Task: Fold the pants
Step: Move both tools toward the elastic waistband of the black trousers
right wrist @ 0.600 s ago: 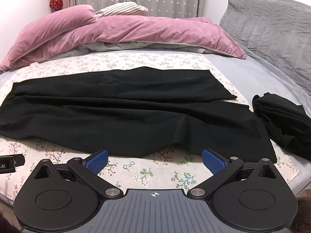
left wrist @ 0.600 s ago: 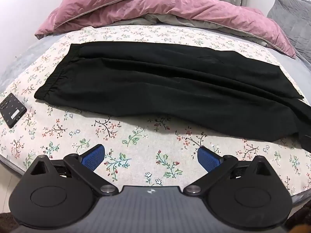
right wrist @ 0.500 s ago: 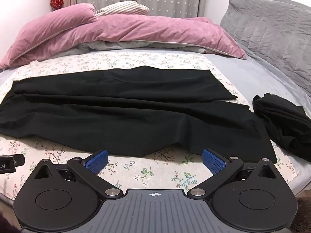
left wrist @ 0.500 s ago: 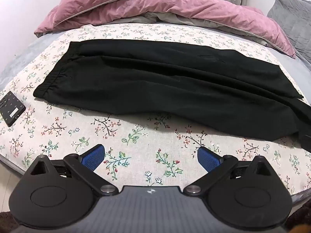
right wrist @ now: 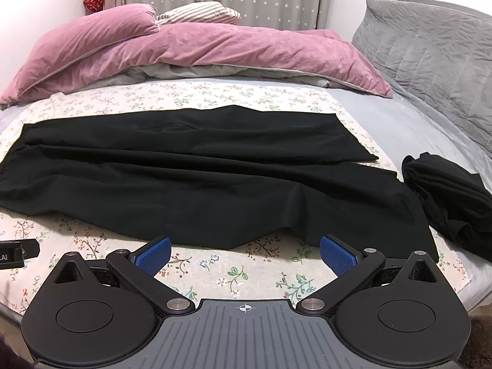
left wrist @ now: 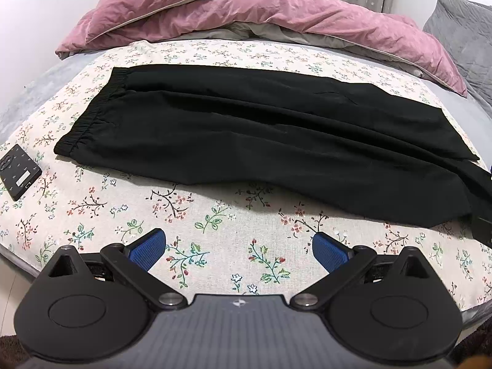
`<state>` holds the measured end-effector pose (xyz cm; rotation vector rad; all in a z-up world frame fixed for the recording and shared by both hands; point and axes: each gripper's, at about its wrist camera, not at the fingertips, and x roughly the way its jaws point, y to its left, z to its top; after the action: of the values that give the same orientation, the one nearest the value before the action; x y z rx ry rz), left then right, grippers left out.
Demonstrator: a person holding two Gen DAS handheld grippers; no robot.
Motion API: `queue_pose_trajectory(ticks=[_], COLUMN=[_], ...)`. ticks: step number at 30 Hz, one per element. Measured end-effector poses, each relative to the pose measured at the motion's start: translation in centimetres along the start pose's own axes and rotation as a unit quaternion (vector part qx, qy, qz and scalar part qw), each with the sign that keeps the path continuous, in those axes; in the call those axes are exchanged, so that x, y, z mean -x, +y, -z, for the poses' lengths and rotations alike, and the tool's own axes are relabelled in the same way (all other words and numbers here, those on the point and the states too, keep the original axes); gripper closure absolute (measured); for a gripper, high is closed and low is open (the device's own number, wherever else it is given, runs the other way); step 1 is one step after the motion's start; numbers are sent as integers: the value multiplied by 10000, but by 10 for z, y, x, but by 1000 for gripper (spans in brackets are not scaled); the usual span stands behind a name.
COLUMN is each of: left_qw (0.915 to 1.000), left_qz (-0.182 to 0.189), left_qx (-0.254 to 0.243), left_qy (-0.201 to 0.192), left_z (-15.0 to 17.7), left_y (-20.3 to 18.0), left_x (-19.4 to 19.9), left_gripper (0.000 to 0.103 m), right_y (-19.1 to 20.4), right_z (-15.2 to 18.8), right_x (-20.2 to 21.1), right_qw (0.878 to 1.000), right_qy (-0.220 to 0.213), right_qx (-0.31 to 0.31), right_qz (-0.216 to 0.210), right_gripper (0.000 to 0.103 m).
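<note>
Two grippers hung over the near edge of the bed (left wrist: 215, 224), both spread wide and holding nothing. The pants (left wrist: 261, 135) lay flat across the floral sheet, waistband toward nine o'clock, leg ends toward three. From my left gripper (left wrist: 238, 247) they sat at twelve o'clock, well clear of the pads. My right gripper (right wrist: 244, 253) was closer: the near hem of the pants (right wrist: 200, 184) lay just beyond its pads, untouched, with bare sheet between them.
</note>
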<state>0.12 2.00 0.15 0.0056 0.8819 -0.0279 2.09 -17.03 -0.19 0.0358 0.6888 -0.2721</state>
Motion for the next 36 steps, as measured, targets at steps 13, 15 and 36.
queue_pose_trajectory(ticks=[13, 15, 36], left_qw=[10000, 10000, 9998], left_qz=[18, 16, 206], left_qx=[-2, 0, -23], left_qy=[9, 15, -38], left_z=[1, 1, -14], left_y=[1, 0, 12], left_x=[-1, -1, 3], left_gripper=[0, 0, 0], right_y=[0, -1, 8], right_z=[1, 2, -7], right_x=[-1, -1, 4], right_qw=[10000, 10000, 9988], right_qy=[36, 57, -302], right_qx=[7, -16, -237], right_qz=[-6, -27, -317], right_gripper=[0, 0, 0])
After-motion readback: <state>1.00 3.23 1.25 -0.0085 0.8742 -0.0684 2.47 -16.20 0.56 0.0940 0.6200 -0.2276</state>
